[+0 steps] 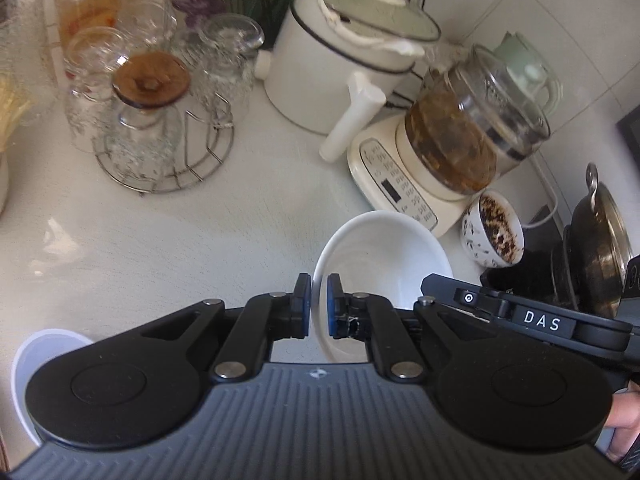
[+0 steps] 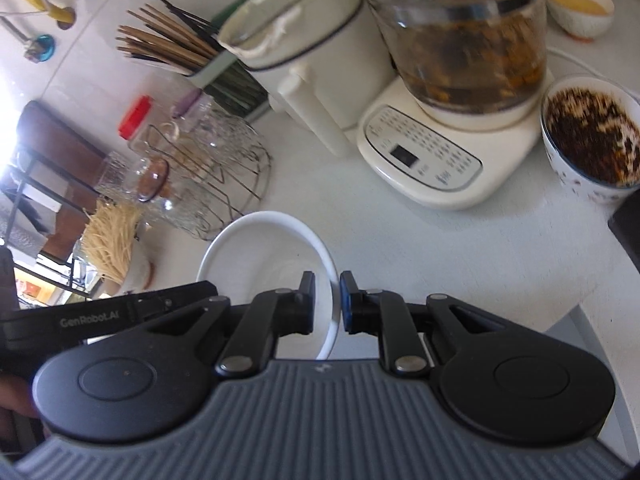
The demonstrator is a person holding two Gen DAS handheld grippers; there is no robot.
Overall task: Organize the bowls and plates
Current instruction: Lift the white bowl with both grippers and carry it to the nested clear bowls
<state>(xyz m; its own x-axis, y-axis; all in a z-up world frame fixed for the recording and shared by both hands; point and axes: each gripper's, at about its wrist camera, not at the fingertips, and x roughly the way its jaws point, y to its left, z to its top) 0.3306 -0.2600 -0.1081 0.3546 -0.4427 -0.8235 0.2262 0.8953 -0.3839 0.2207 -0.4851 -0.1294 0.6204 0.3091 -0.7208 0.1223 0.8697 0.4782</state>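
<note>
Because each gripper pinches an opposite side of its thin rim, the smooth, round white ceramic bowl [image 1: 384, 256] hangs tilted above the pale matte worktop [image 1: 180, 232]. The left gripper [image 1: 319, 306] and the right gripper [image 2: 327, 304] are nearly closed on it, probably sharing the weight.

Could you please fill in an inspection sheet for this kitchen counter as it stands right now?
Surface: white counter, bare in the middle.
Job's things: one empty white bowl, held by its rim on two sides.
Clutter: wire rack of glasses, white pot, glass kettle, patterned bowl of dark bits.
Grippers: left gripper and right gripper both shut on the bowl's rim.
Cables: white cord behind the kettle.
Surroundings: tiled wall, chopsticks.
</note>
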